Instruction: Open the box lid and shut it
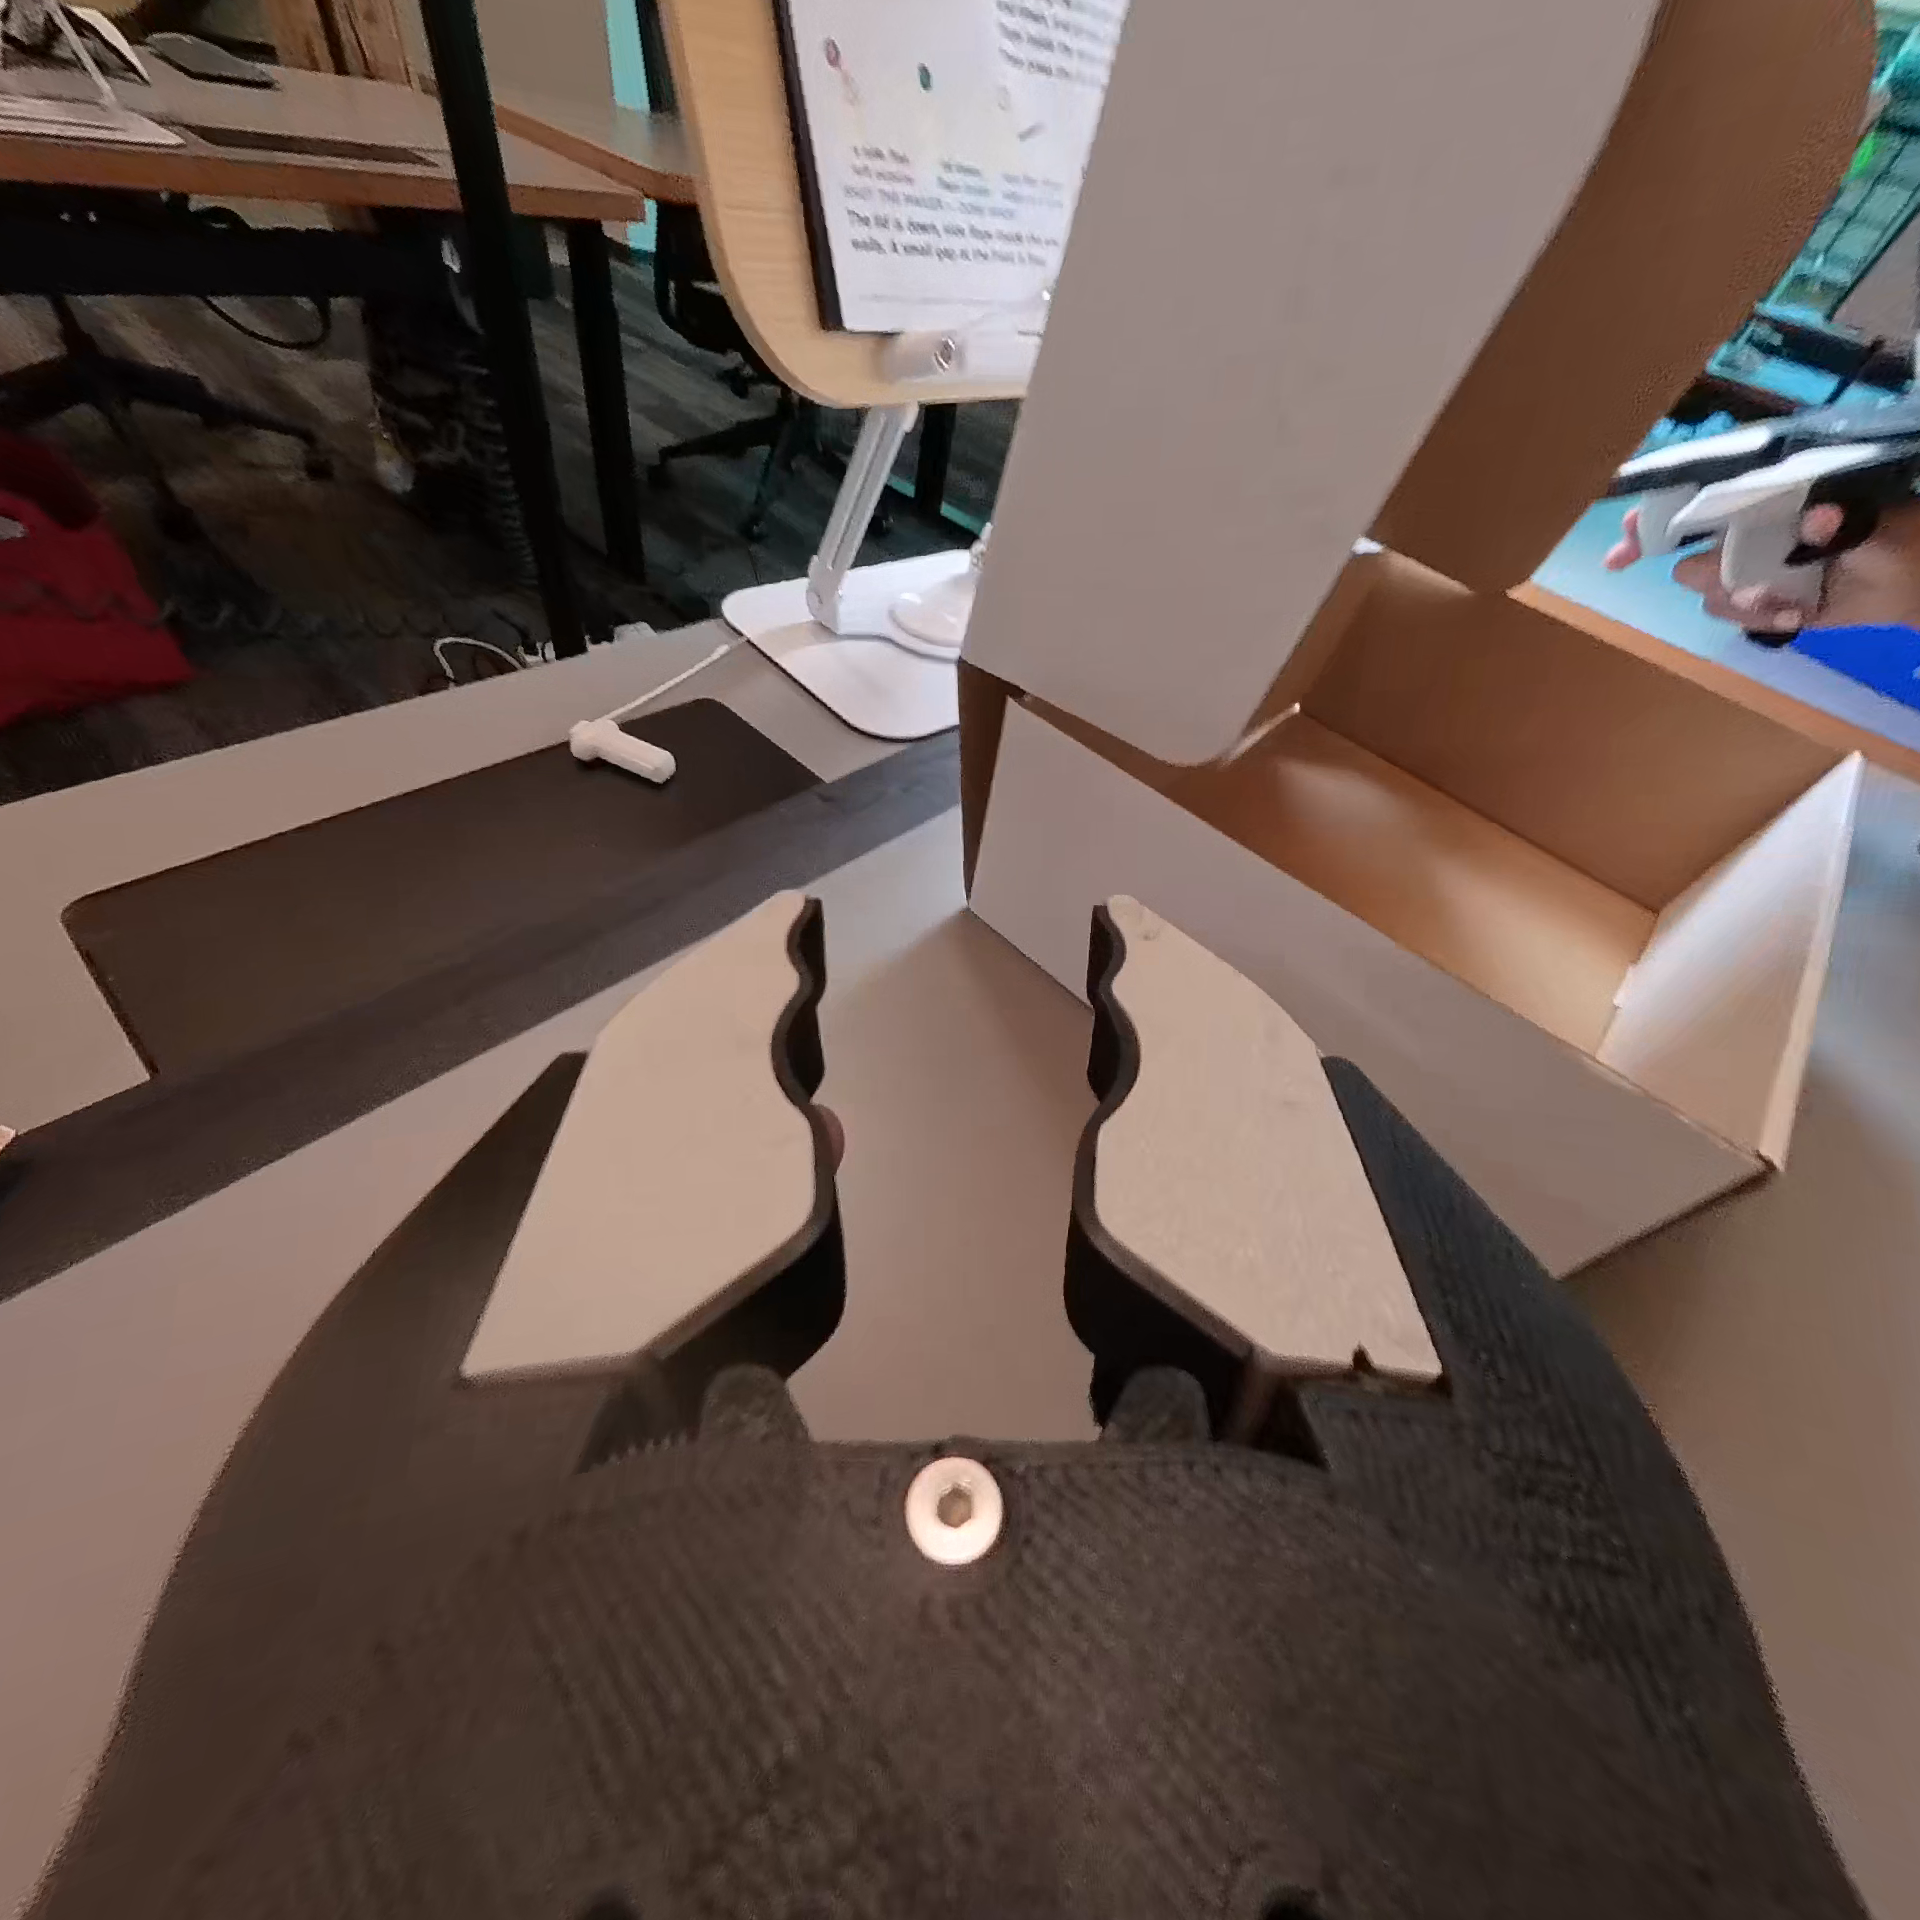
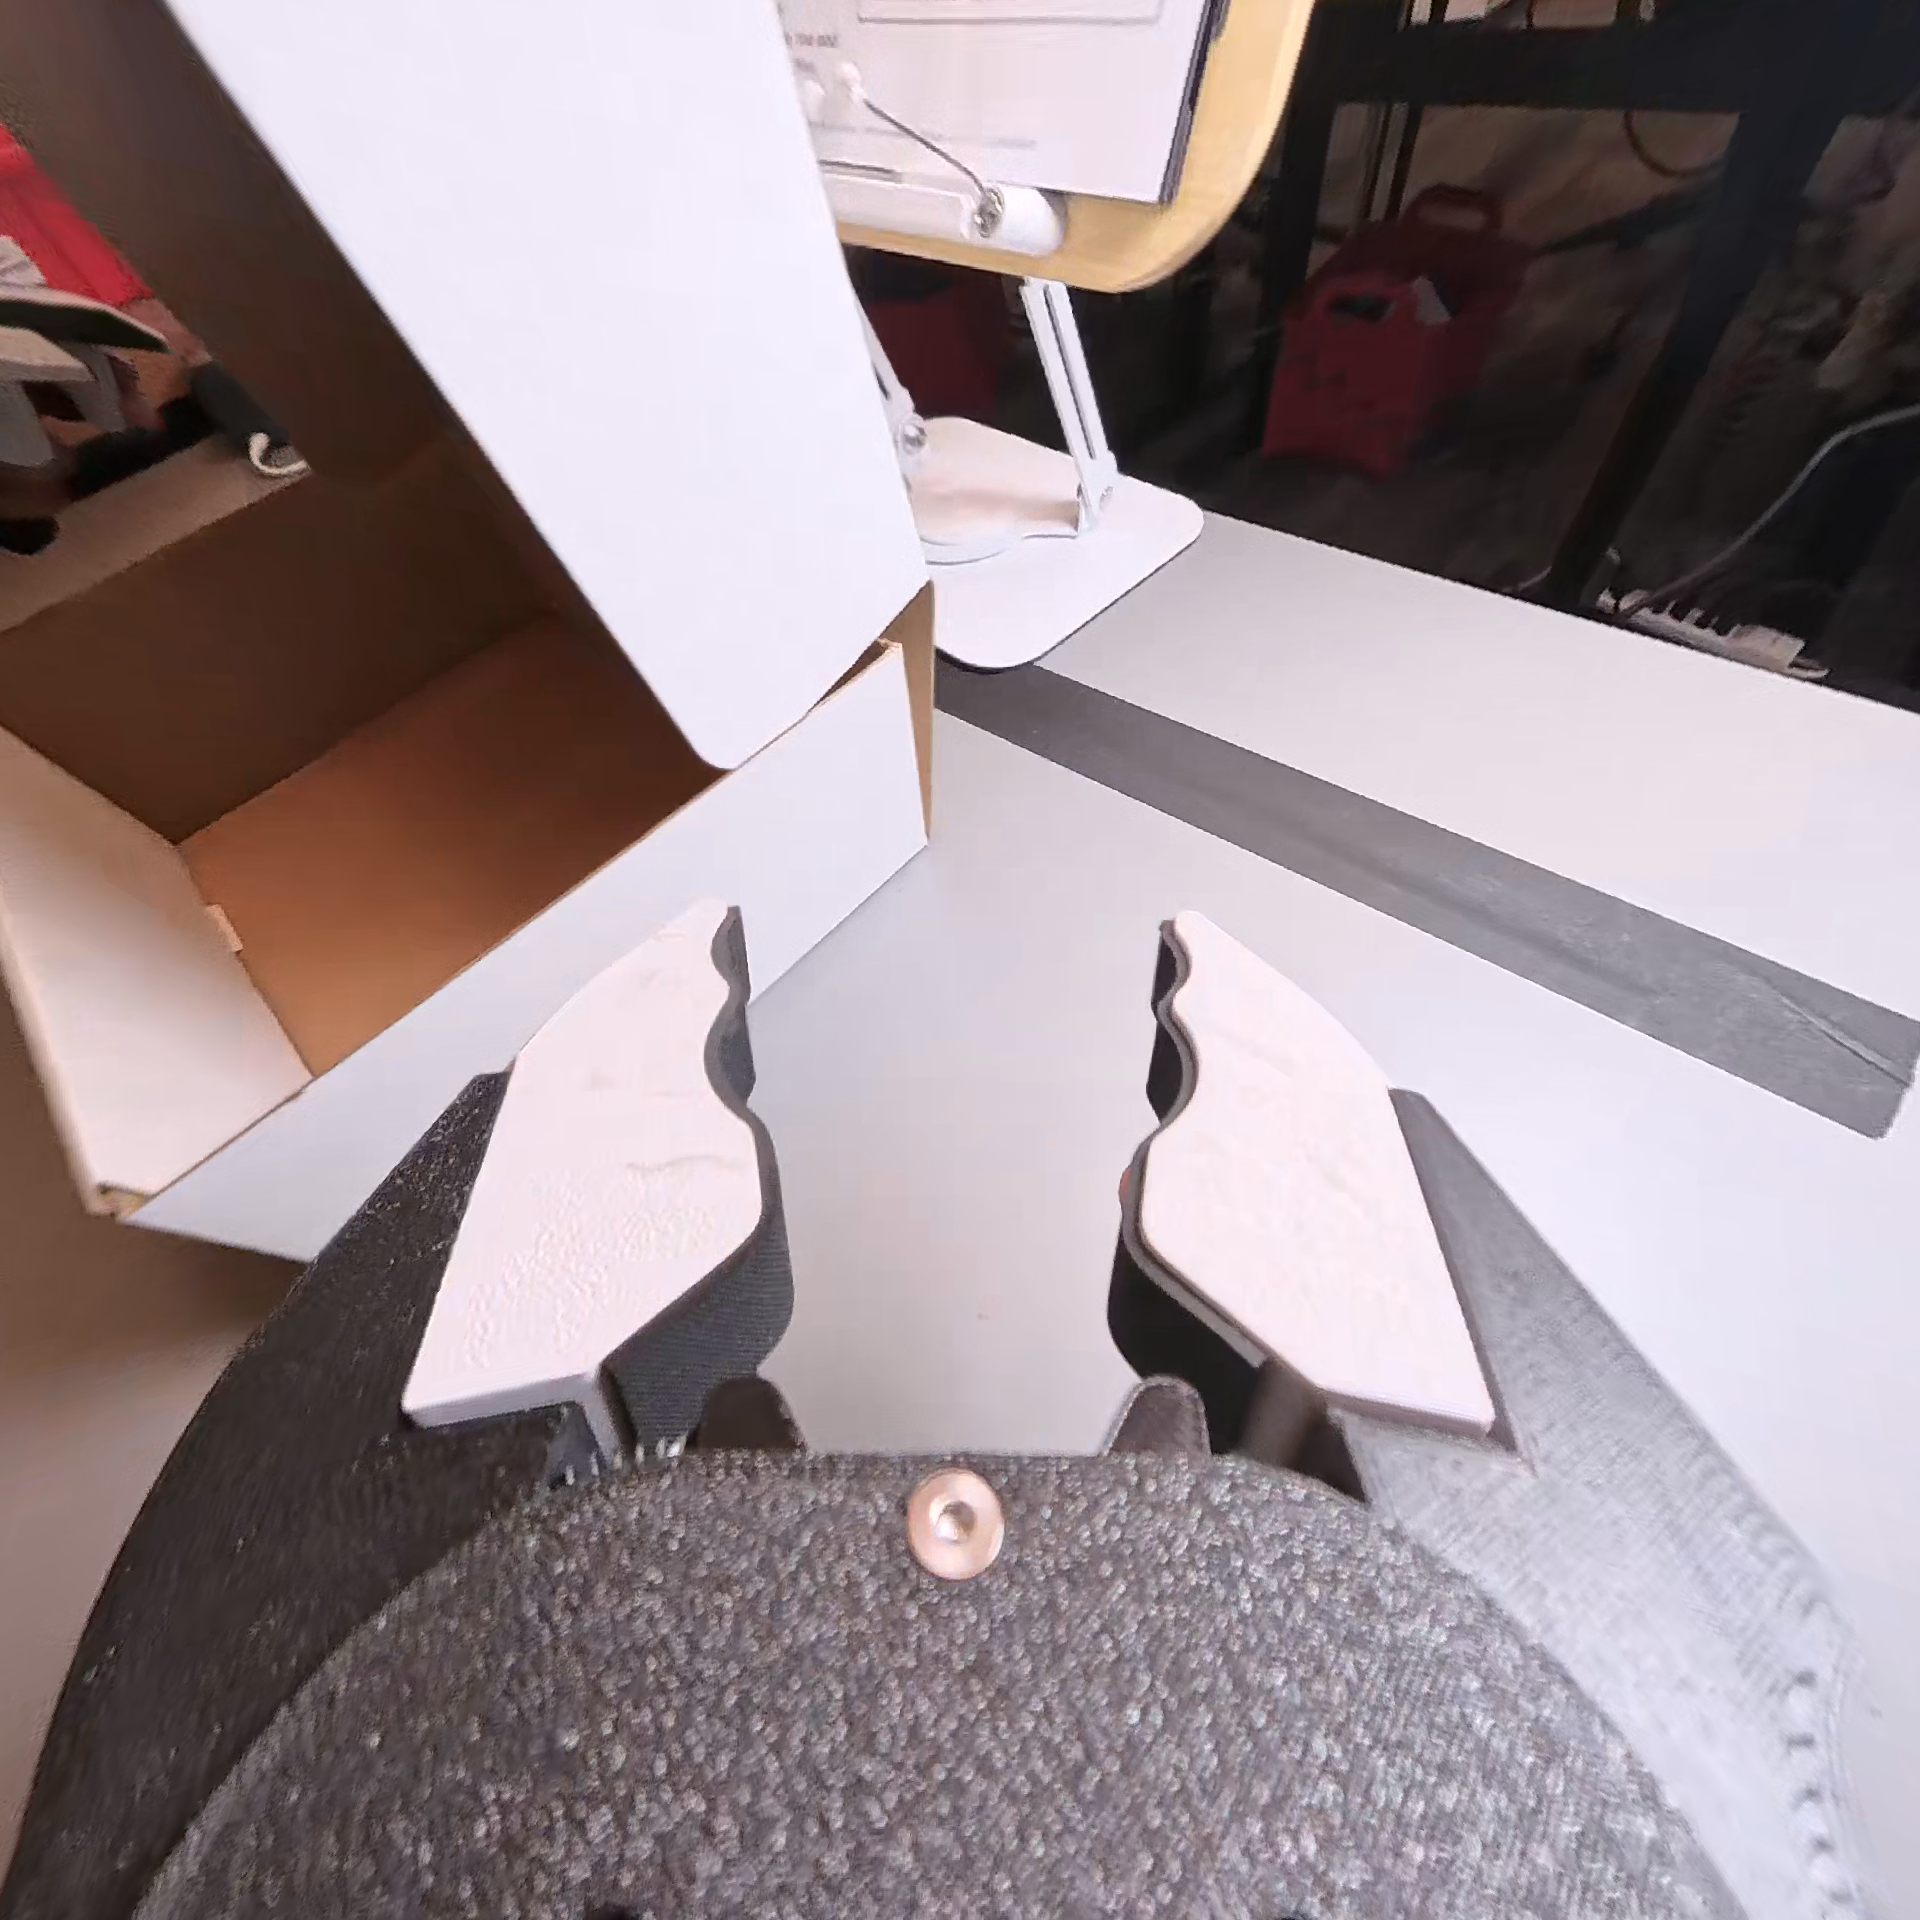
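A white cardboard box with a brown inside stands open on the grey table. Its lid stands upright, with a side flap hanging at the box's near corner. My left gripper is open and empty, just short of the box's left corner. In the right wrist view the box is at the left with its lid raised. My right gripper is open and empty, to the right of the box's side wall. The right gripper also shows far off in the left wrist view.
A white stand holding a wooden board with a printed sheet stands behind the box. A dark mat and a small white plug on a cable lie at the left. A dark tape strip crosses the table. Some 55 cm of space lies between my two pairs of fingers.
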`<control>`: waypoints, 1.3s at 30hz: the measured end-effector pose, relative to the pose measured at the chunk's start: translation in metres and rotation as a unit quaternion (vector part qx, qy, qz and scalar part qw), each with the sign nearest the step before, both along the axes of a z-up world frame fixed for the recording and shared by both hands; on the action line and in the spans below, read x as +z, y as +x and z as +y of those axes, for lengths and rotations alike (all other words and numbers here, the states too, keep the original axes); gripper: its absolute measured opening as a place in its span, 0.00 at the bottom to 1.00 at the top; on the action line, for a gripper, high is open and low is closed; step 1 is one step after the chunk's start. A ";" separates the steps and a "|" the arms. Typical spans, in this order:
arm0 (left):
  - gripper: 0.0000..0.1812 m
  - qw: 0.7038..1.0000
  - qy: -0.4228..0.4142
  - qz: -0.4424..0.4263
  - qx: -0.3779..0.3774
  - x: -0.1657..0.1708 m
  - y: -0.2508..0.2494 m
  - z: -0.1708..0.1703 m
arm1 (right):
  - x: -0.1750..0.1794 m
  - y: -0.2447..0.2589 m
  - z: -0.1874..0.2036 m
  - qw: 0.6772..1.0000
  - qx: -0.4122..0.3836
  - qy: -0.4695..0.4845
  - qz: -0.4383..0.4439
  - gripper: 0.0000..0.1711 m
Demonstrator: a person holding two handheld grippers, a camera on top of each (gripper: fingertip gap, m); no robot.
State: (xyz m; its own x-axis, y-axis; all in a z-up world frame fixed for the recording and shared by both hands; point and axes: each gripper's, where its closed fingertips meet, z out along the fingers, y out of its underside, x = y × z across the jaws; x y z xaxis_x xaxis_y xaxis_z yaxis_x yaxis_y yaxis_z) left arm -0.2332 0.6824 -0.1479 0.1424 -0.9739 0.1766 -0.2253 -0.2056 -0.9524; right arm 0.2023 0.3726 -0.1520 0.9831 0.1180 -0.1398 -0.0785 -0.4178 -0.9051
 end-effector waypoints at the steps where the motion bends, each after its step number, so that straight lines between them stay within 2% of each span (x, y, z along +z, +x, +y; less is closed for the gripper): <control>1: 0.27 1.000 -0.005 -0.008 0.003 0.000 0.004 0.004 | -0.004 0.002 0.005 1.000 -0.002 -0.005 0.004 0.44; 5: 0.27 1.000 -0.022 -0.018 0.000 -0.001 0.022 0.008 | -0.012 0.001 0.023 1.000 0.002 -0.013 0.015 0.46; 8: 0.27 0.999 -0.016 -0.029 -0.022 0.012 0.040 -0.005 | 0.008 -0.014 0.034 0.999 0.025 0.017 0.024 0.46; 12: 0.24 0.999 0.028 -0.040 -0.012 0.052 0.060 -0.027 | 0.064 -0.035 0.038 0.994 0.051 0.091 0.026 0.39; 16: 0.23 0.993 0.093 -0.066 0.026 0.115 0.076 -0.046 | 0.118 -0.046 0.041 0.992 0.041 0.122 -0.012 0.30; 19: 0.26 0.990 0.080 -0.101 0.064 0.161 0.089 -0.057 | 0.147 -0.056 0.052 0.992 0.018 0.121 -0.040 0.29; 22: 0.32 0.985 0.087 -0.104 0.104 0.186 0.107 -0.062 | 0.161 -0.070 0.068 0.994 -0.011 0.099 -0.049 0.30; 25: 0.30 0.972 0.143 -0.056 0.178 0.187 0.122 -0.048 | 0.151 -0.075 0.085 0.994 -0.050 0.044 -0.088 0.27; 28: 0.06 0.955 0.196 -0.006 0.221 0.171 0.124 -0.038 | 0.131 -0.080 0.090 0.989 -0.090 0.003 -0.117 0.08; 29: 0.02 0.953 0.207 -0.012 0.222 0.170 0.122 -0.041 | 0.129 -0.080 0.088 0.985 -0.108 0.009 -0.135 0.06; 32: 0.02 0.957 0.217 -0.017 0.191 0.165 0.115 -0.062 | 0.123 -0.085 0.073 0.969 -0.138 0.023 -0.202 0.04; 39: 0.02 0.963 0.240 -0.009 0.122 0.122 0.083 -0.131 | 0.078 -0.127 0.026 0.965 -0.133 0.038 -0.223 0.05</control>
